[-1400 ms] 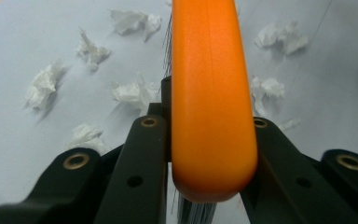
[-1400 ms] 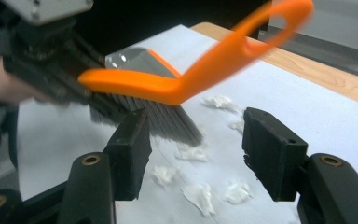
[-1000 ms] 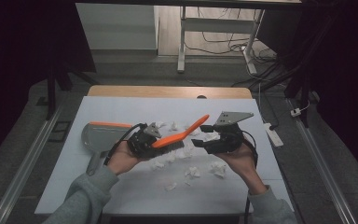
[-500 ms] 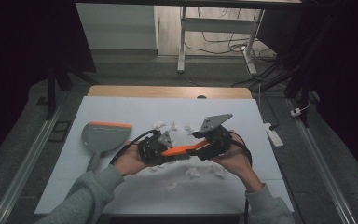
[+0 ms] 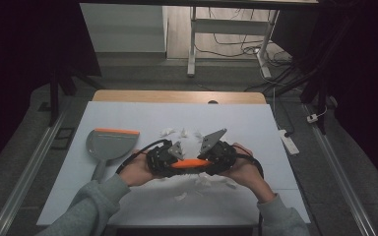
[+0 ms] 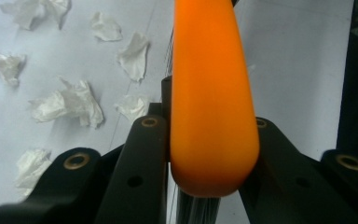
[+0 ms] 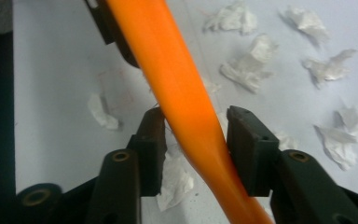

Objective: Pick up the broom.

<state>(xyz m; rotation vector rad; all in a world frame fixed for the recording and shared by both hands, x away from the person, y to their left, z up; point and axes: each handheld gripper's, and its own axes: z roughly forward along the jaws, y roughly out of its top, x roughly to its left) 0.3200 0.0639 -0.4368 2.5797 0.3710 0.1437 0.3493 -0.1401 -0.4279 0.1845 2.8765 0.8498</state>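
An orange brush handle (image 5: pixel 189 163) lies level between my two grippers, above the white table cover. My left gripper (image 5: pixel 176 162) is shut on its thick rounded end (image 6: pixel 212 116), with a pad pressed on each side. From the opposite side my right gripper (image 5: pixel 205 161) faces it. Its jaws have just been closing on the slimmer part of the handle (image 7: pixel 191 121), which runs slantwise between the pads and touches both. Crumpled white paper scraps (image 7: pixel 247 70) lie on the cover below.
A grey dustpan (image 5: pixel 110 142) with an orange lip lies at the left of the white cover (image 5: pixel 128 113). Several paper scraps (image 5: pixel 182 132) are strewn behind and in front of my hands. The table's wooden edge (image 5: pixel 177 96) runs along the far side.
The orange handle, earlier tilted up to the right, now lies level. The right gripper came down toward the left one and closed its jaws around the handle.
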